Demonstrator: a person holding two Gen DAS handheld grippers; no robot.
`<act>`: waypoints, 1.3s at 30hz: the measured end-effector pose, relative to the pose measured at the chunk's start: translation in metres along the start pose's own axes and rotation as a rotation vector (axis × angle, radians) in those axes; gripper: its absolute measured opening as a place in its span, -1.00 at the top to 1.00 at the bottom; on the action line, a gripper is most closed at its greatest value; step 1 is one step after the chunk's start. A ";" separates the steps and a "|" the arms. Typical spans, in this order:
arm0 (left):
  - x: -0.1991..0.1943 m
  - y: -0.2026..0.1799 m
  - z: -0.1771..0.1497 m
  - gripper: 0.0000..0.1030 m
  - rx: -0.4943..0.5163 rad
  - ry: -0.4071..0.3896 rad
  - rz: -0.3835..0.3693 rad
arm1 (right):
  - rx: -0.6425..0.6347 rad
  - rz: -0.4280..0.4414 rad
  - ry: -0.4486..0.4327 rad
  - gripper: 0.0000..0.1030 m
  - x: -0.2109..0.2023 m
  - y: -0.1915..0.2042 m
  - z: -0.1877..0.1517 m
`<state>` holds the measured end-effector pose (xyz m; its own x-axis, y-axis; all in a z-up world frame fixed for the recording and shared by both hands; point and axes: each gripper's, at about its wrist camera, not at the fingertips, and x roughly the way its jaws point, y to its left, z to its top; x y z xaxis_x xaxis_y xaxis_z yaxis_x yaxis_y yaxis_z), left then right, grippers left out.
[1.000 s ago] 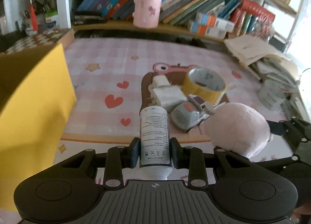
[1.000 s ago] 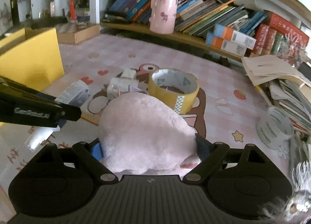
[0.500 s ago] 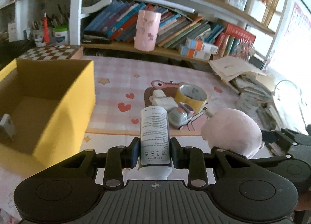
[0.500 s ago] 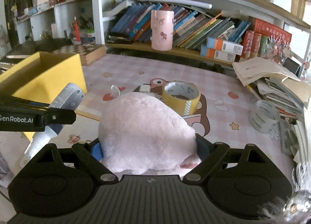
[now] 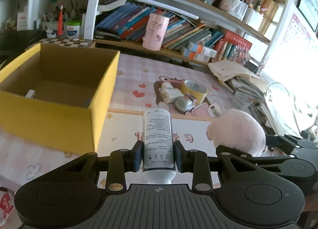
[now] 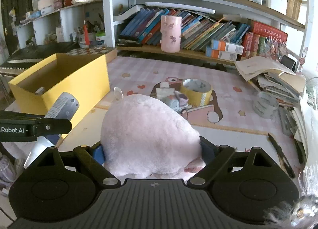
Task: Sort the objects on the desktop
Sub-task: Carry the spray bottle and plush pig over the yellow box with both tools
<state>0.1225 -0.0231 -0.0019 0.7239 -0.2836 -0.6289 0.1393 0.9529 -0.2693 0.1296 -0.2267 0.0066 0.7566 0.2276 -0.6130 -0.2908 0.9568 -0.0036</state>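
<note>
You hold 2 things above the desk.
Your left gripper (image 5: 158,154) clamps a white bottle (image 5: 157,135); your right gripper (image 6: 152,150) squeezes a pink plush toy (image 6: 148,137).

Yellow box (image 5: 51,117); pink plush (image 6: 149,135); white printed bottle (image 5: 158,133); pink checked mat (image 5: 178,70).

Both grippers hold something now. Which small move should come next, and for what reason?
Probably carry the left gripper leftward over the yellow box. It is shut on the white bottle, and the box stands open to its left, while the right gripper holds the pink plush toy.
</note>
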 end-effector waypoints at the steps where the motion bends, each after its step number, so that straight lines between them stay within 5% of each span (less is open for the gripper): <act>1: -0.004 0.003 -0.003 0.39 -0.001 0.002 -0.003 | 0.000 -0.002 0.002 -0.71 -0.003 0.005 -0.002; 17: -0.062 0.051 -0.042 0.39 -0.007 0.015 -0.011 | 0.024 0.015 0.034 -0.71 -0.035 0.083 -0.033; 39: -0.121 0.113 -0.068 0.39 -0.087 -0.019 0.100 | -0.076 0.152 0.031 -0.71 -0.040 0.172 -0.041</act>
<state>0.0046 0.1118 -0.0063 0.7441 -0.1846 -0.6421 0.0074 0.9633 -0.2684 0.0259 -0.0785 -0.0018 0.6823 0.3623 -0.6351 -0.4449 0.8950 0.0325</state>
